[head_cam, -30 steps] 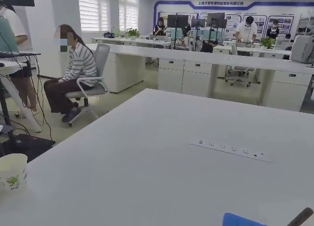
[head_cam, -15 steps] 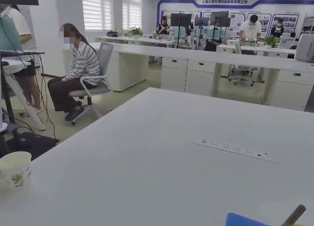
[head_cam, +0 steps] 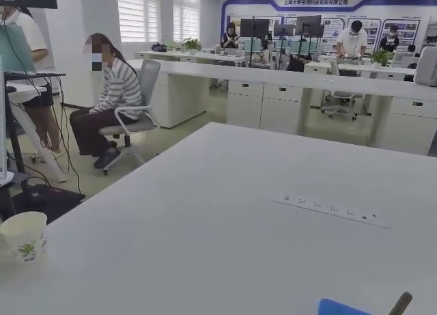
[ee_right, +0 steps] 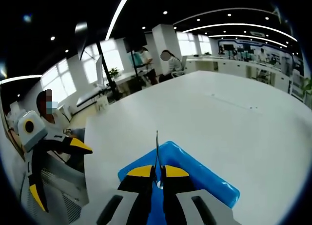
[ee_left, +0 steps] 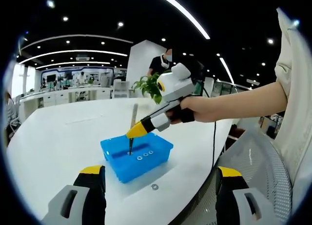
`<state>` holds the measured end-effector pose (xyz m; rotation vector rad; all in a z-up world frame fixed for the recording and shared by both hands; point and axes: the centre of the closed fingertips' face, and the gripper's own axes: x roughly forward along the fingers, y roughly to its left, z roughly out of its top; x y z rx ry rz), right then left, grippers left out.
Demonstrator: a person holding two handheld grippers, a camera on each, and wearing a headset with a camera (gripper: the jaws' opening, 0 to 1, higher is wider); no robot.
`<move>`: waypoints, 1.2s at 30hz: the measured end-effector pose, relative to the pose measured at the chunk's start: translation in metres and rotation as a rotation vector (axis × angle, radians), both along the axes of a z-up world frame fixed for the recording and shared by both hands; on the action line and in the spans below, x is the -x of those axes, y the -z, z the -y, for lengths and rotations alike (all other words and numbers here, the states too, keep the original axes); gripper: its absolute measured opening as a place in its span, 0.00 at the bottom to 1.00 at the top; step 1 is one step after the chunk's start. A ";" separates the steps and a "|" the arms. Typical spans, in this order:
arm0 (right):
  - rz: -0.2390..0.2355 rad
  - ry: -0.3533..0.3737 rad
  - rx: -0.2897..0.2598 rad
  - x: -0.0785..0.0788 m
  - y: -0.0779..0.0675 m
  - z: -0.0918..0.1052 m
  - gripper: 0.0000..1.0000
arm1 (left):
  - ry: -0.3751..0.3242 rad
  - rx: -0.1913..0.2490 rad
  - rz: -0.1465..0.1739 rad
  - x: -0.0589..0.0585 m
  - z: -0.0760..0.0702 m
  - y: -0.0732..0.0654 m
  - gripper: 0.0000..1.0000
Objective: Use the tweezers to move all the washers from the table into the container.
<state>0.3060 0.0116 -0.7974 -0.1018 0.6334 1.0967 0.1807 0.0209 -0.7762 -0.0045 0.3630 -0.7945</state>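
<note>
Metal washers (ee_left: 145, 154): three lie inside blue container (ee_left: 117, 154). One stray washer (ee_left: 154, 187) on white table (ee_left: 58, 137), just near side of container. Tweezers (ee_left: 132, 122) point down into container, clamped in right gripper (ee_right: 157, 172). Left gripper (ee_left: 159, 170) jaws wide, empty. Judged nearly done, one to go.

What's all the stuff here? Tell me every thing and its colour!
table: one, white, under everything
container: one, blue, near the table's edge
washers: three visible, silvery, inside the container
loose washer: one, silvery, on the table beside the container
tweezers: one, grey metal, tip down in the container
paper cup: one, white with green print, table's left edge
socket strip: one, white, set in the table
seated person: one, striped top, beyond the table
left tongs: black and yellow, open
right tongs: yellow-tipped, shut on the tweezers
</note>
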 end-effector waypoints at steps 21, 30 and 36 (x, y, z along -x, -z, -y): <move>-0.011 -0.030 0.074 -0.002 0.028 0.005 0.03 | 0.004 0.004 -0.014 0.000 0.002 0.001 0.95; 0.027 -0.062 0.079 -0.005 0.029 0.006 0.04 | 0.000 0.006 -0.016 -0.001 0.002 0.001 0.96; 0.037 -0.049 0.016 -0.008 0.013 0.011 0.04 | -0.004 0.009 -0.027 0.000 0.001 0.002 0.96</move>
